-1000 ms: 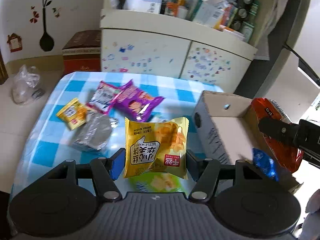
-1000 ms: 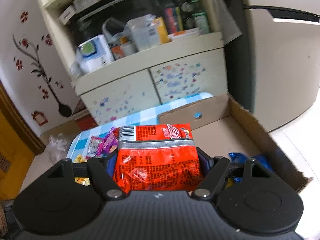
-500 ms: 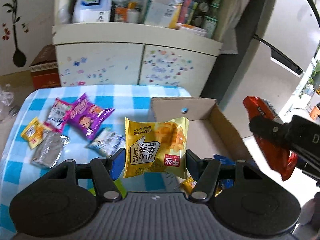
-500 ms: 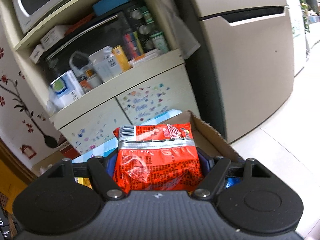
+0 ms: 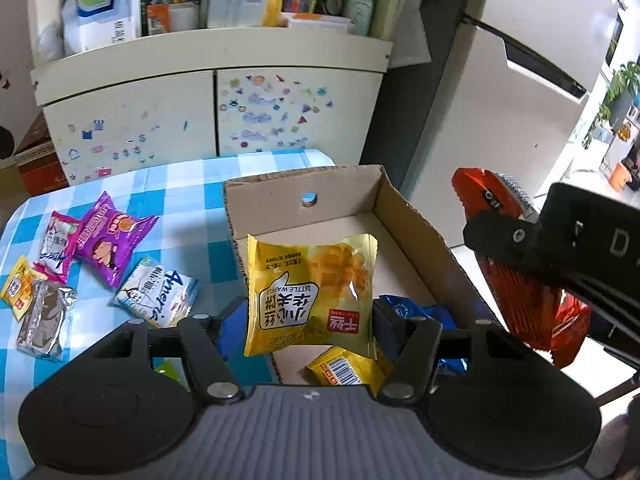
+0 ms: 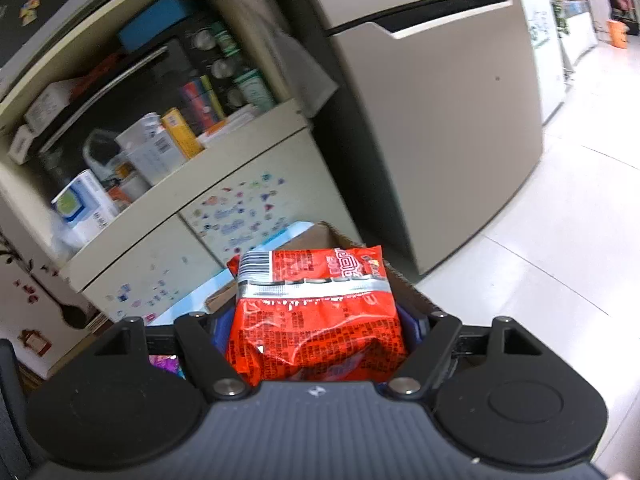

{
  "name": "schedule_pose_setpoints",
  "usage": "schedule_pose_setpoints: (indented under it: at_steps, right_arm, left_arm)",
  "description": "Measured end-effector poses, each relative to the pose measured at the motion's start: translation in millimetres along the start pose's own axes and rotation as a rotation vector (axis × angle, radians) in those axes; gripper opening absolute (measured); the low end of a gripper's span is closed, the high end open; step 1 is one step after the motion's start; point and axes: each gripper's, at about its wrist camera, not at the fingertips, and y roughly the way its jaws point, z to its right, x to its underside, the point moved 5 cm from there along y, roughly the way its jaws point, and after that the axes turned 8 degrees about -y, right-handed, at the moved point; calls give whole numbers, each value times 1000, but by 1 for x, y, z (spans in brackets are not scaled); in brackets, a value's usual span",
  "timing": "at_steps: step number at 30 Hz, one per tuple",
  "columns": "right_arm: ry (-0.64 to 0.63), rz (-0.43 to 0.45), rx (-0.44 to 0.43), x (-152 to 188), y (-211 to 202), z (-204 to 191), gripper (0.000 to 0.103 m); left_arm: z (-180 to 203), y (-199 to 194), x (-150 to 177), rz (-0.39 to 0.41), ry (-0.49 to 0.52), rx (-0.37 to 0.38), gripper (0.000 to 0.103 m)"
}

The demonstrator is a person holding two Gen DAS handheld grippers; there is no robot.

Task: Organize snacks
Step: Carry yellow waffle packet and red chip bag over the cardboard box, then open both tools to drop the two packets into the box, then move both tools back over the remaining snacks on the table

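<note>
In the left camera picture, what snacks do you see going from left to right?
Small yellow packet → purple packet → white Ameri packet → yellow waffle packet → blue packet → red bag.

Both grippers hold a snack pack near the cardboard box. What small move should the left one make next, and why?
Probably lower a little and let go. The left gripper holds the yellow waffle pack already above the open cardboard box, where a blue pack and a small yellow pack already lie. The right gripper, with the red pack, sits off the box's right side.
</note>
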Motion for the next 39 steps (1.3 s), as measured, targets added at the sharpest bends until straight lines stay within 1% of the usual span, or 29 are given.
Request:
schedule_pose_setpoints:
  at_steps: [3, 5, 9, 11, 13, 19, 23, 27, 33, 39]
  right_arm:
    - [28, -11, 7, 1, 4, 3, 78]
    - [59, -28, 16, 3, 7, 5, 81]
    - [112, -31, -5, 4, 9, 7, 88]
    - [119, -25, -12, 4, 8, 7, 88]
    - [119, -22, -7, 3, 7, 7, 88]
    - [129, -14, -9, 3, 7, 8, 88]
    - [124, -18, -15, 3, 8, 7, 88]
    - [119, -18, -25, 3, 8, 5, 88]
    - [95, -15, -64, 3, 8, -4, 88]
    - [10, -14, -101, 6, 9, -25, 88]
  left_arm:
    - [2, 5, -2, -5, 5, -11, 72]
    - [2, 5, -3, -3, 8, -9, 81]
    - [6, 6, -5, 2, 42, -24, 87]
    - [6, 4, -6, 9, 48, -29, 89]
    - [5, 3, -7, 8, 46, -24, 94]
    - [-2, -1, -11, 10, 34, -29, 95]
    - [-9, -6, -14, 14, 24, -19, 95]
    - [-18, -11, -18, 28, 28, -29, 95]
    - [-46, -18, -24, 28, -3, -43, 96]
    - [-85, -28, -27, 27, -36, -72, 96]
